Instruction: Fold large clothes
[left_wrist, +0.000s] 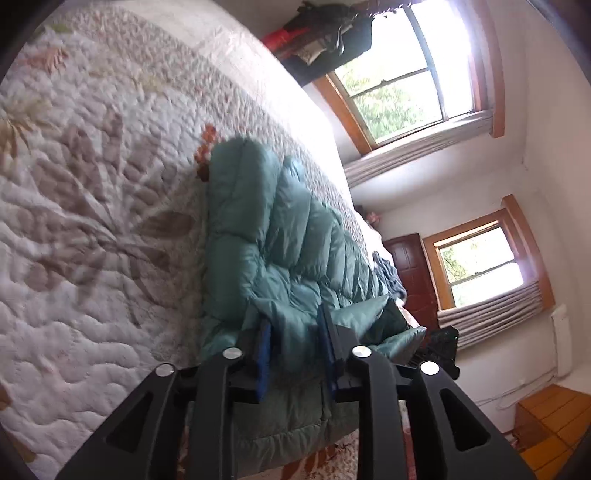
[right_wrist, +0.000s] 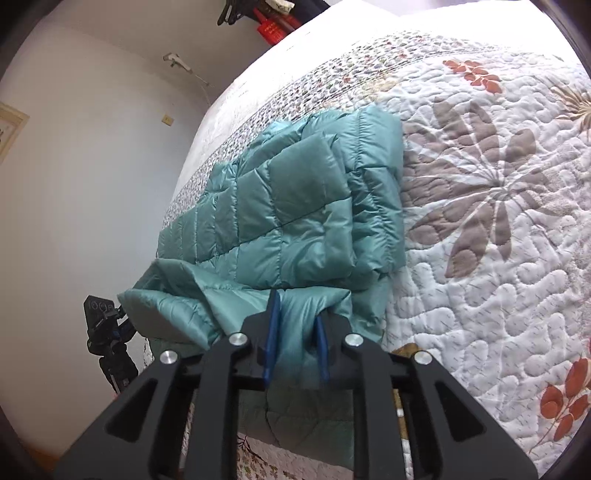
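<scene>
Daylit by two wood-framed windows (left_wrist: 417, 77), the bedroom holds a bed (right_wrist: 480, 258) under a floral quilt. On it, near the edge, lies a teal puffer jacket (right_wrist: 295, 199), partly folded. Left gripper (left_wrist: 295, 354) pinches the jacket's near hem between blue pads (left_wrist: 264, 358); right gripper (right_wrist: 295, 350) likewise clamps a bunch of its fabric.

Left gripper (left_wrist: 295, 354) clamped on teal fabric, right gripper (right_wrist: 294, 345) likewise, both reaching forward
</scene>
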